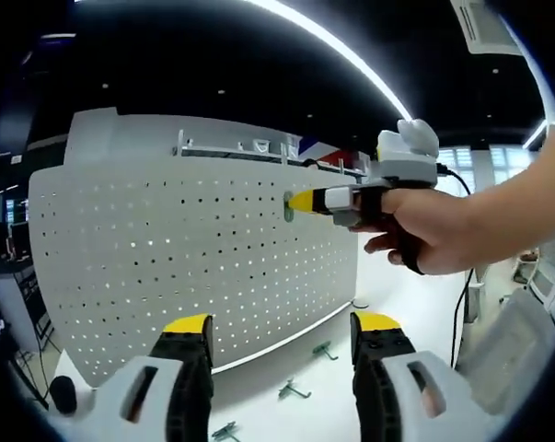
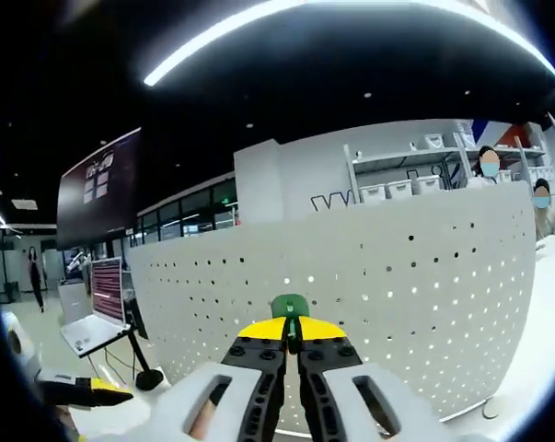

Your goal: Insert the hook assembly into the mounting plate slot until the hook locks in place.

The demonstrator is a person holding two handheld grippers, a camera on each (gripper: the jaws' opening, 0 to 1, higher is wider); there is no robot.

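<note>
A white perforated mounting plate [image 1: 194, 249] stands upright on the white table. In the left gripper view my right gripper [image 1: 305, 200], held by a hand, presses a small green hook [image 1: 288, 208] against the plate's upper right area. In the right gripper view its jaws [image 2: 291, 330] are shut on the green hook [image 2: 289, 307], whose head touches the plate [image 2: 397, 276]. How far the hook sits in a slot is hidden. My left gripper [image 1: 283, 324] stands open and empty below, short of the plate.
Three spare green hooks [image 1: 325, 350] [image 1: 294, 391] [image 1: 226, 430] lie on the table in front of the plate. A shelf with boxes [image 2: 406, 184] rises behind it. A laptop on a stand [image 2: 88, 331] is at the left. My left gripper's yellow tip [image 2: 102, 394] shows low left.
</note>
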